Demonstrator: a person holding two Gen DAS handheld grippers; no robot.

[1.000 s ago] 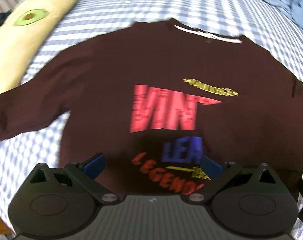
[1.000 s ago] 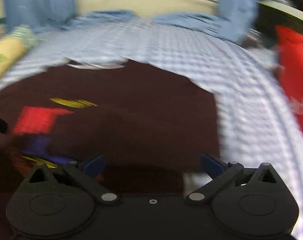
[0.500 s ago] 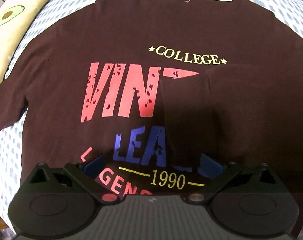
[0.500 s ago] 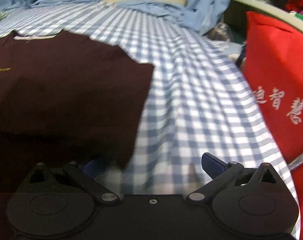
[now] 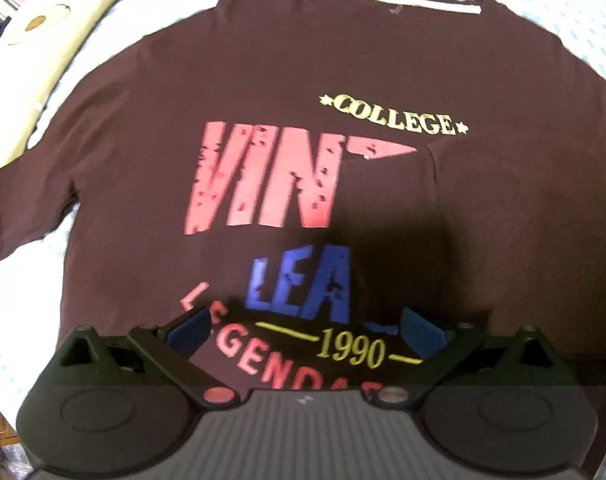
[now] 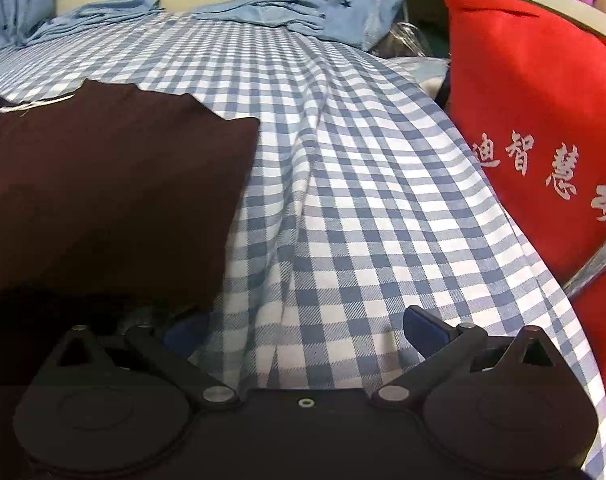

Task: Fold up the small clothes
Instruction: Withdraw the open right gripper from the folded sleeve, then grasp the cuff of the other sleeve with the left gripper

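A dark maroon T-shirt (image 5: 263, 92) with red, blue and yellow print lies flat on a blue-and-white checked bedsheet (image 6: 363, 184). Its right side is folded inward over the print, covering part of the lettering. The left sleeve spreads out at the left. My left gripper (image 5: 305, 330) hovers open above the shirt's lower hem, nothing between its blue pads. In the right wrist view the folded edge of the shirt (image 6: 115, 184) fills the left side. My right gripper (image 6: 303, 330) stands open over the sheet, just right of that edge.
A cream avocado-print pillow (image 5: 39, 36) lies at the bed's left. Light blue garments (image 6: 263, 12) are piled by the headboard. A red bag with white characters (image 6: 543, 128) stands against the bed's right side.
My left gripper has drawn back a little, so the shirt looks smaller. My right gripper has swung right, off the shirt and over the bare sheet.
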